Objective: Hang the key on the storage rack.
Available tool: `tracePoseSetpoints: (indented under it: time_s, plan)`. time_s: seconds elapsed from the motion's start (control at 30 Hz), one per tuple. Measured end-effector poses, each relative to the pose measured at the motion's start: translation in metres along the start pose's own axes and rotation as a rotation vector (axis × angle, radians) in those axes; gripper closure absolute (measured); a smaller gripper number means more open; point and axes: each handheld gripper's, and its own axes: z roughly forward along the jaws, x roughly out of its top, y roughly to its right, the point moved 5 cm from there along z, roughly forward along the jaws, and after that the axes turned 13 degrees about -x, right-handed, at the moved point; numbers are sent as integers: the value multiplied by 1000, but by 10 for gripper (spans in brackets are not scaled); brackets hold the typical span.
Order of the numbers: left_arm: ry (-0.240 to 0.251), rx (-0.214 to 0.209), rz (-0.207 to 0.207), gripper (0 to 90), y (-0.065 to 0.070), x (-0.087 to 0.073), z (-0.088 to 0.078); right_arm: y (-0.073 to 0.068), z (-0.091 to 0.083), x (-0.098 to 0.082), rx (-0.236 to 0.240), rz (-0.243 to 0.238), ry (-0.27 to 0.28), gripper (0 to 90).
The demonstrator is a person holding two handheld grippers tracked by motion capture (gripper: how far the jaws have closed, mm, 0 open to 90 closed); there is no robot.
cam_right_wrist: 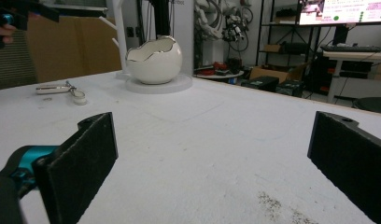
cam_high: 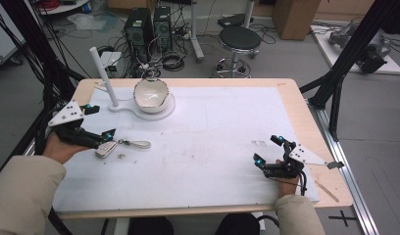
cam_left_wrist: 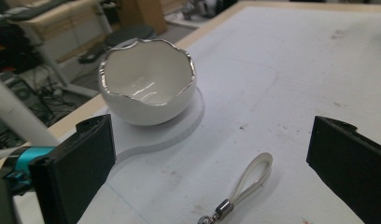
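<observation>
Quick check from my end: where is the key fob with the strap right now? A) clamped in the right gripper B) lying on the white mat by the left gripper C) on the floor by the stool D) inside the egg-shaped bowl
B: the key fob lies flat on the white mat just beside the open left gripper, its strap stretched toward the table's middle.

Wooden table, white mat (stained), key fob, stand
</observation>
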Motion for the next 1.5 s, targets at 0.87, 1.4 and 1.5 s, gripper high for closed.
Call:
tracePoseSetpoints:
  time_s: [0.87, 1.4, 1.5]
  plan:
    - [-699, -366, 250, 20, -9, -1, 83, 0, 0, 0, 1, -7, 3, 6]
    - [-817, -454, 200, 84, -8, -32, 106, -1, 0, 0, 2, -4, 0, 6]
    - [-830, -455, 208, 101, -10, -34, 106, -1, 0, 0, 1, -8, 0, 6]
